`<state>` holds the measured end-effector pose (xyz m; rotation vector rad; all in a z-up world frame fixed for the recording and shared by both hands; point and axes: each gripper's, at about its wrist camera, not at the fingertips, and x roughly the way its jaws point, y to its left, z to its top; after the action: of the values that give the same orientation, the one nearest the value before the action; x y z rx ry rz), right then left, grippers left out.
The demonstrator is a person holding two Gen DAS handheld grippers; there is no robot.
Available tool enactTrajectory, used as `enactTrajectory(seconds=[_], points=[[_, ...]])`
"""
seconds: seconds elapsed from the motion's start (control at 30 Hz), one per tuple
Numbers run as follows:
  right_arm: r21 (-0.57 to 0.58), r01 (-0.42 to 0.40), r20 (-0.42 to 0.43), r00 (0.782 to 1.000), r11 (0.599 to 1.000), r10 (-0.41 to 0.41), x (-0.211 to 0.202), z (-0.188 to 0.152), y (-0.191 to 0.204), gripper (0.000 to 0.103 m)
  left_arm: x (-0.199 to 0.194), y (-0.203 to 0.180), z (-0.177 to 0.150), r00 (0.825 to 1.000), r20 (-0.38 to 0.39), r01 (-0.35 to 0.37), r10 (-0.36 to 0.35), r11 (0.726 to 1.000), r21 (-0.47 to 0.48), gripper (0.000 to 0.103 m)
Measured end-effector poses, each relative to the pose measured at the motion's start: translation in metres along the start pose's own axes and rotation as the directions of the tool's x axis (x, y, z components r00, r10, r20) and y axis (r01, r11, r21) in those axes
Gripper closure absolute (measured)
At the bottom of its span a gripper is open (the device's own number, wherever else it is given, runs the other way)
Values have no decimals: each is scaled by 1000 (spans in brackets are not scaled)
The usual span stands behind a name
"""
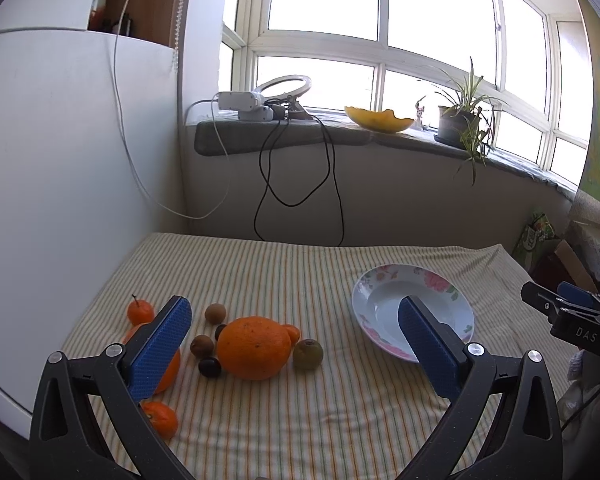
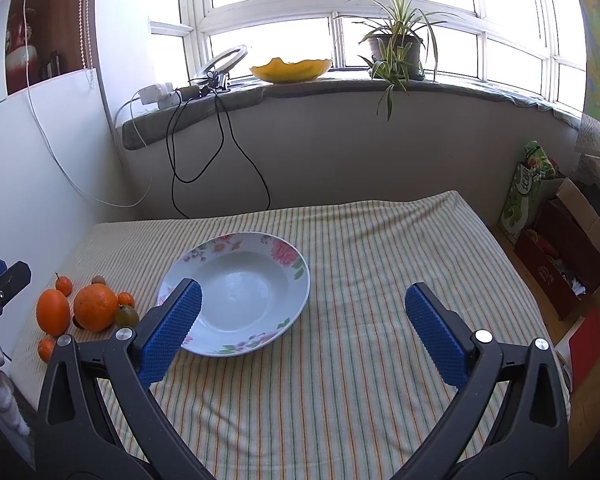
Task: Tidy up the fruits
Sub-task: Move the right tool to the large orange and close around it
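My left gripper point(image 1: 296, 340) hangs over the striped cloth point(image 1: 300, 420) with its jaws wide apart and nothing between them; the big orange point(image 1: 255, 347) sits on the cloth just beyond the gap, near the left pad. Around that orange the fruit clusters: a greenish fruit point(image 1: 308, 354) touching it at 3 o'clock, a small mandarin point(image 1: 293, 333) tucked against its 2 o'clock side, dark brown fruits point(image 1: 202, 346) at 9 o'clock, and a stemmed mandarin point(image 1: 140, 311) at 10 o'clock. Another orange point(image 1: 171, 368) is half hidden behind my left pad, and one more mandarin point(image 1: 162, 418) lies nearer me at 7 o'clock. The flowered plate point(image 1: 384, 300) lies empty at 2 o'clock of the pile, well apart from it. My right gripper point(image 2: 304, 332) is also spread wide and holds nothing, above bare cloth, with the plate point(image 2: 236, 292) just past its left pad and the fruit pile point(image 2: 95, 307) off at 9 o'clock.
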<state>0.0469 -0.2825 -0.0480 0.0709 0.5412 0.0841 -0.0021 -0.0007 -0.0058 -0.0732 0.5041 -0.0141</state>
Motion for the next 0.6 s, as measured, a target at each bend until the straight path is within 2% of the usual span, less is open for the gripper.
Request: enactTrajectory(seconds=[0.2, 0.37, 0.5, 0.6], points=[[-9, -31, -18, 999, 999, 31, 8, 3, 5, 0, -3, 11, -10, 999, 24, 31, -30, 999, -36, 0], [-22, -83, -24, 996, 996, 83, 15, 6, 11, 0, 0, 22, -17, 1000, -6, 12, -13, 998, -59, 0], [-51, -159, -25, 987, 986, 158, 21, 8, 22, 0, 2, 28, -25, 999, -36, 1, -4, 998, -68, 1], [-83, -229, -43, 973, 970, 227, 28, 10, 35, 0, 6, 36, -32, 998, -66, 3, -10, 995, -99, 6]])
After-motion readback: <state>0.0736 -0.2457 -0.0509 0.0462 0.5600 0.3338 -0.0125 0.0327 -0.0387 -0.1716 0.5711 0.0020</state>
